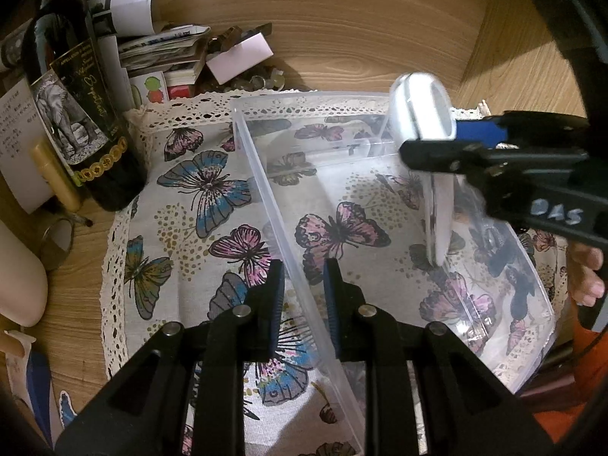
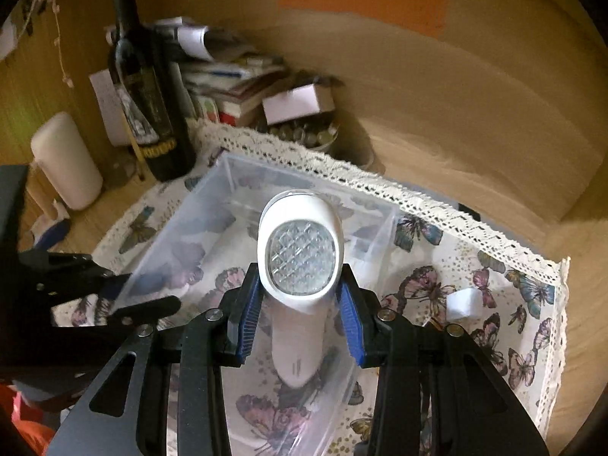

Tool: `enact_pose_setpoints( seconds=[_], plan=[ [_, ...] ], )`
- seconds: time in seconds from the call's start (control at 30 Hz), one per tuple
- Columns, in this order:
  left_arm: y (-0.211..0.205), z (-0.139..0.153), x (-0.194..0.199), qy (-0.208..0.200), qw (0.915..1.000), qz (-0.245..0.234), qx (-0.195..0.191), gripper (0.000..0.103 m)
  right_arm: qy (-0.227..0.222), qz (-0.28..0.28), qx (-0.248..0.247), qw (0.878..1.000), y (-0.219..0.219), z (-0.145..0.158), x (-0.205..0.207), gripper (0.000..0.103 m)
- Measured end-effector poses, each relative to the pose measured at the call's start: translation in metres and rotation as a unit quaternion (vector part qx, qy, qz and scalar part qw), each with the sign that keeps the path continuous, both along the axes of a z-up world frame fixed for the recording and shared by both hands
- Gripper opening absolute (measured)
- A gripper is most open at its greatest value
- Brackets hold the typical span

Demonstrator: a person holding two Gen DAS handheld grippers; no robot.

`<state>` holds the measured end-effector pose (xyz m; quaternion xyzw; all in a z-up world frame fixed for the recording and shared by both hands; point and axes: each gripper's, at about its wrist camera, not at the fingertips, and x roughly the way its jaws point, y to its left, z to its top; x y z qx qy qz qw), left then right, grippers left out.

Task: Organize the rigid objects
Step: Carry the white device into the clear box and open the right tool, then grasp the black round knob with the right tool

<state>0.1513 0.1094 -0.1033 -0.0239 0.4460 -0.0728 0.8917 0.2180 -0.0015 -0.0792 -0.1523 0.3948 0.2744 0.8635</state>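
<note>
From my left wrist camera: my left hand-held gripper (image 1: 303,285) is clenched on the near long wall of a clear plastic bin (image 1: 288,228), one blue pad on each side of that wall. The bin lies on a butterfly-print cloth (image 1: 197,190) with a lace edge, spread over the wooden desk (image 1: 342,38). At the right my right hand-held gripper (image 1: 437,140) reaches in over the bin, grasping a white handheld device (image 1: 421,102) whose rounded head stands above the bin's far part and whose handle points down into it; whether the handle touches the floor of the bin I cannot tell through the clear plastic. A dark wine bottle (image 1: 76,114) with an elephant label stands upright at the cloth's left corner, with a stack of papers and booklets (image 1: 159,49) behind it and a white folded card (image 1: 239,57) beside the stack. From my right wrist camera: the right hand-held gripper (image 2: 300,296) holds the white handheld device (image 2: 300,250) by its neck between both blue pads, the oval faceted face turned toward the camera and the handle hanging down over the bin (image 2: 212,205). The left hand-held gripper (image 2: 125,292) shows at the left, on the bin's wall. The wine bottle (image 2: 148,87) stands beyond the bin, a white cylinder (image 2: 64,159) to its left on the desk, and a small white cube (image 2: 461,304) lies on the cloth (image 2: 513,296) to the right of the bin.
</note>
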Motion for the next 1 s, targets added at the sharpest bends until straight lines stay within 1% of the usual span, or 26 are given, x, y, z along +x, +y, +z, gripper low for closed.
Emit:
enact_pose_setpoints(
  seconds=[0.17,0.3,0.47,0.57,0.7,0.87,0.93,1.0],
  plan=[
    [0.000,0.000,0.000,0.001,1.0000,0.001,-0.001,0.022,0.023,0.000,-0.018,1.000,0.005,-0.013,0.013,0.035],
    [-0.001,0.000,0.000,0.001,1.0000,0.001,0.002,0.021,0.027,-0.007,-0.017,0.999,0.003,-0.012,0.014,0.037],
    [-0.003,0.001,-0.001,-0.001,1.0000,0.002,0.008,0.021,-0.001,-0.016,-0.005,1.000,-0.005,0.003,0.003,0.039],
    [-0.003,0.002,-0.002,-0.001,1.0000,0.003,0.008,0.021,-0.021,-0.023,0.005,1.000,-0.014,0.015,-0.005,0.044],
    [-0.003,0.004,-0.004,-0.003,0.9999,0.004,0.010,0.021,-0.050,-0.043,0.017,0.998,-0.032,0.029,-0.017,0.056],
    [-0.004,0.006,-0.005,-0.006,0.9999,0.004,0.013,0.021,-0.077,-0.085,0.016,0.993,-0.064,0.038,-0.031,0.062],
    [-0.004,0.005,-0.005,-0.006,0.9999,0.004,0.013,0.021,-0.088,-0.114,0.012,0.990,-0.081,0.039,-0.035,0.067],
    [-0.004,0.005,-0.006,-0.007,0.9999,0.004,0.015,0.021,-0.089,-0.138,0.012,0.986,-0.096,0.037,-0.039,0.067]
  ],
)
